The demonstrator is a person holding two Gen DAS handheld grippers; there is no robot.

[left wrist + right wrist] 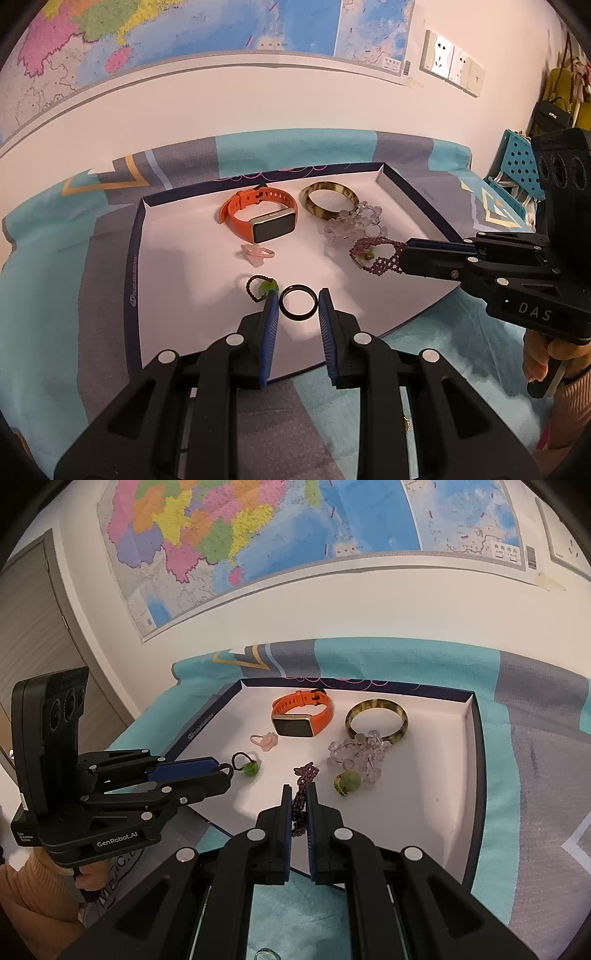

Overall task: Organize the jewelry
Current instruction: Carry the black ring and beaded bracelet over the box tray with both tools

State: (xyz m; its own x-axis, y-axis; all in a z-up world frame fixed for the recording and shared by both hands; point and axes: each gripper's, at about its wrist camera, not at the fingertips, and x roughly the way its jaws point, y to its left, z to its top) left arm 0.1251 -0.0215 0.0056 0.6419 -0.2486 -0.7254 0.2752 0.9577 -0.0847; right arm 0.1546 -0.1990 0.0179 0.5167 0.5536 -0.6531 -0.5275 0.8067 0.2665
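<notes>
The left tool [298, 300] is gripping a black ring [298, 302] between its narrowly set blue pads, the ring lying flat and round near the front edge of the white tray [166, 258] on the bed, so it has no long axis to speak of. The right tool [300, 794] is pinching a purple beaded bracelet [303, 786] shut between its pads, the strand running lengthwise along the fingers, away toward the crystal bead bracelet [356, 755] just beyond; the right hand is the nearer to that cluster.
</notes>
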